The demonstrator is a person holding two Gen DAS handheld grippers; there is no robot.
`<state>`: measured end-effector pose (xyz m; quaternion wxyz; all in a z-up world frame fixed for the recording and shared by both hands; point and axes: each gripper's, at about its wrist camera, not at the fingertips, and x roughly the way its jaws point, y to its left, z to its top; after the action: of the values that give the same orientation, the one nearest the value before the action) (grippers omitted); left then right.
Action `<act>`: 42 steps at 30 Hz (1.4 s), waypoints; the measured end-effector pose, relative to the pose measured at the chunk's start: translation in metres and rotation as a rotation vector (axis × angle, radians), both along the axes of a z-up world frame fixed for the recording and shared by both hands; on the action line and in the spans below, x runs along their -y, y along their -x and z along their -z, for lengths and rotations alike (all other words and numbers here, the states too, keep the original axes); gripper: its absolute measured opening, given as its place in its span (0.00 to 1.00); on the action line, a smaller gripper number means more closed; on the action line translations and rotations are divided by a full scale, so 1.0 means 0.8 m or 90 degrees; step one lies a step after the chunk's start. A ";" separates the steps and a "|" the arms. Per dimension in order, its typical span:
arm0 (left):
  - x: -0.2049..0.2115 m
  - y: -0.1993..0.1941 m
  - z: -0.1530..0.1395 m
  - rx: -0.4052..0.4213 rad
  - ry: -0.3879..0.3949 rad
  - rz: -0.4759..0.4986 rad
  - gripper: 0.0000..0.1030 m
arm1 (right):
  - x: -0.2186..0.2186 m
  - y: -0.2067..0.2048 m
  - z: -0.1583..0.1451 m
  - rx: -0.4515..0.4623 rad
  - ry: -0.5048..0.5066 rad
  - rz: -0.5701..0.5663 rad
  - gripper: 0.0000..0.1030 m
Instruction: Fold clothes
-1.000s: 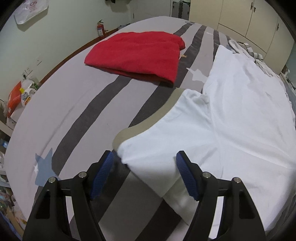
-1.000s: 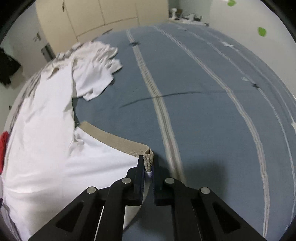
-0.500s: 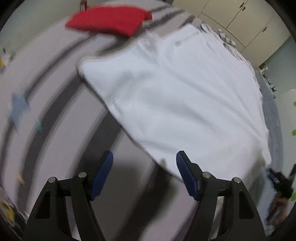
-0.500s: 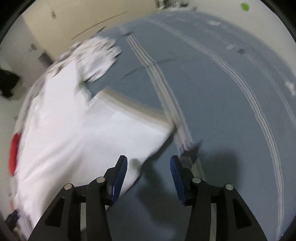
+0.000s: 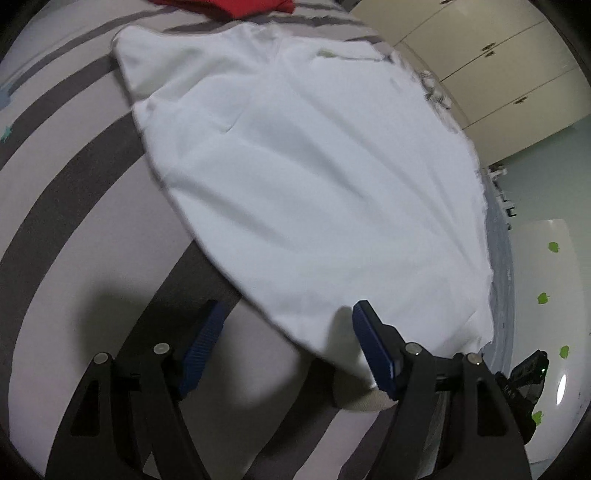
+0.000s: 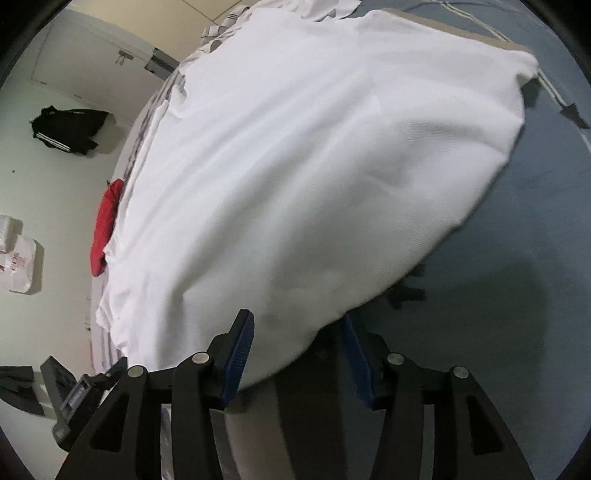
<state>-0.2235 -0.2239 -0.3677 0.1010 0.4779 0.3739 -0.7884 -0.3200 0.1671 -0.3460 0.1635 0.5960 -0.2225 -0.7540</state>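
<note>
I had both tongs low over the near hem of the white garment (image 5: 314, 177), which lay spread on the bed (image 5: 74, 206), partly folded, with a beige band showing at its far corner in the right view. The left tongs (image 5: 284, 339) stood wide, with nothing pinched; the hem's edge lay just ahead between the blue pads (image 5: 373, 350), and a bit of beige trim showed under the right-hand pad. The right tongs (image 6: 295, 354) were opening, at a middling gap, with the garment's rounded fold edge lying between the pads but not pressed by them.

I judged the cloth light, soft and limp: it would sag and crease the moment it was lifted, and a thin single layer could slip out of a shallow pinch. The sound hold, to my mind, was at the two near corners of the hem, well onto the fabric, taking all the layers together.

Around it, a red folded cloth (image 5: 229, 5) sat beyond the far end, and other white clothes (image 6: 314, 7) were heaped at the far edge. Neither blocked the near hem. A dark garment (image 6: 68, 129) lay on the floor, well apart.
</note>
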 end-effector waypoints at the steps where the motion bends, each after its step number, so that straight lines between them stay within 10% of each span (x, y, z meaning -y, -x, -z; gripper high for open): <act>1: 0.000 0.007 0.001 -0.007 0.007 0.007 0.62 | 0.004 -0.003 -0.001 -0.003 0.007 -0.007 0.45; 6: -0.004 0.044 0.003 -0.006 0.071 0.065 0.07 | 0.022 -0.009 0.003 -0.013 0.006 -0.024 0.41; 8: -0.005 0.043 -0.002 -0.008 0.081 0.084 0.04 | 0.012 -0.010 0.007 -0.007 0.020 0.003 0.19; 10: -0.006 0.040 -0.010 -0.013 0.093 0.102 0.03 | 0.001 -0.008 0.014 0.004 0.021 0.032 0.03; 24: -0.011 -0.060 -0.131 -0.079 0.098 0.137 0.01 | -0.028 -0.070 -0.078 -0.079 0.005 -0.006 0.02; 38: -0.033 -0.173 -0.065 0.104 0.113 0.144 0.04 | -0.023 -0.185 -0.045 0.065 -0.057 -0.083 0.02; 42: -0.012 -0.168 -0.076 0.146 0.120 0.097 0.32 | -0.031 -0.183 -0.032 0.104 -0.094 -0.091 0.09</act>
<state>-0.0888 -0.2142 -0.3072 0.1276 0.5800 0.2471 -0.7657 -0.1737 0.1916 -0.3207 0.1539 0.6802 -0.1360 -0.7037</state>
